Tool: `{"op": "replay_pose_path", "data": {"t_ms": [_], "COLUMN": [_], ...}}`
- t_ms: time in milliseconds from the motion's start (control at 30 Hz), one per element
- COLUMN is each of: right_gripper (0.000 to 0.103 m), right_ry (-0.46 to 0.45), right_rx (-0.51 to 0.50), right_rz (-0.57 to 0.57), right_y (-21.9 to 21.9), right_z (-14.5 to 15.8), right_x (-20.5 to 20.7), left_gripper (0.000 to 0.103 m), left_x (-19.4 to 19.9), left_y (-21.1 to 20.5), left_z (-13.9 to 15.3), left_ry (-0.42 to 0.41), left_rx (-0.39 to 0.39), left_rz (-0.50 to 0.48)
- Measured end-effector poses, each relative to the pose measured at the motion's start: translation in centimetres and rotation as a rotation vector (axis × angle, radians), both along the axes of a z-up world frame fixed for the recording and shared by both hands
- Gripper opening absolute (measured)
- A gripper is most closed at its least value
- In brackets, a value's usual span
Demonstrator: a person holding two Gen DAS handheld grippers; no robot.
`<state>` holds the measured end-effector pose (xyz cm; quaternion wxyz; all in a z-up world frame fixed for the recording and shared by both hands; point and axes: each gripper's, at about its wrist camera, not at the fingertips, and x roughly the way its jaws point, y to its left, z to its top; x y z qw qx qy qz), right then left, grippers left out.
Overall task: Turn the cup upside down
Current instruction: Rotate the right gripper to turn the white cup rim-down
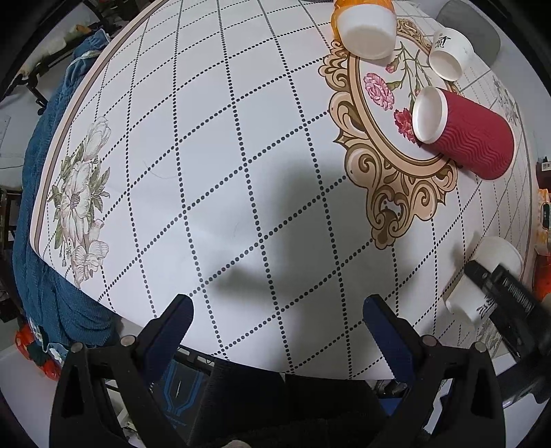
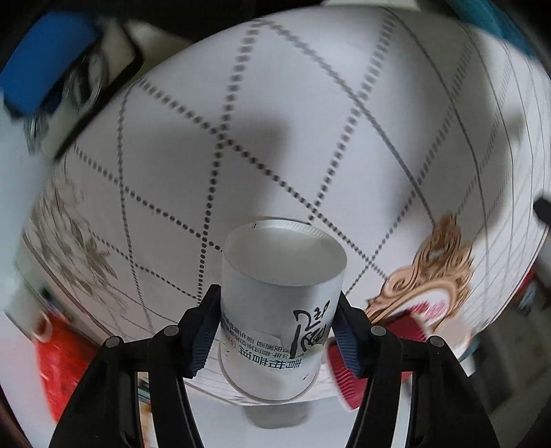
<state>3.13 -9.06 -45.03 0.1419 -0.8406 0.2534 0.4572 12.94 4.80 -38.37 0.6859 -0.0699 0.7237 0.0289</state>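
Observation:
My right gripper is shut on a white paper cup with black writing, held above the table with its flat base pointing away from me and its printing upside down. The same cup shows at the right edge of the left wrist view, gripped by the right gripper's dark finger, blurred. My left gripper is open and empty, low over the near edge of the tablecloth.
A red ribbed cup lies on its side on the floral medallion. A white cup and a smaller printed white cup lie on their sides farther back. A blue cloth hangs at the table's left edge.

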Motion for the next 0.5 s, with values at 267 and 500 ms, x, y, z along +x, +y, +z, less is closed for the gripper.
{"op": "replay_pose_path", "data": {"t_ms": [267,500], "right_gripper": [0.063,0.063], "right_ry": [0.028,0.078], "right_rx": [0.018,0.016], "right_rz": [-0.554,-1.053], "right_y": [4.6,5.5], "right_z": [0.1,-0.3], "right_x": [5.9,12.1], "left_gripper": [0.101,0.101], "left_x": [0.0,-0.1], "left_y": [0.2,0.4], "left_z": [1.1,1.9], "left_ry": [-0.015,-0.026], "left_rx": [0.004,0.011], "left_rz": [-0.005,-0.015]}}
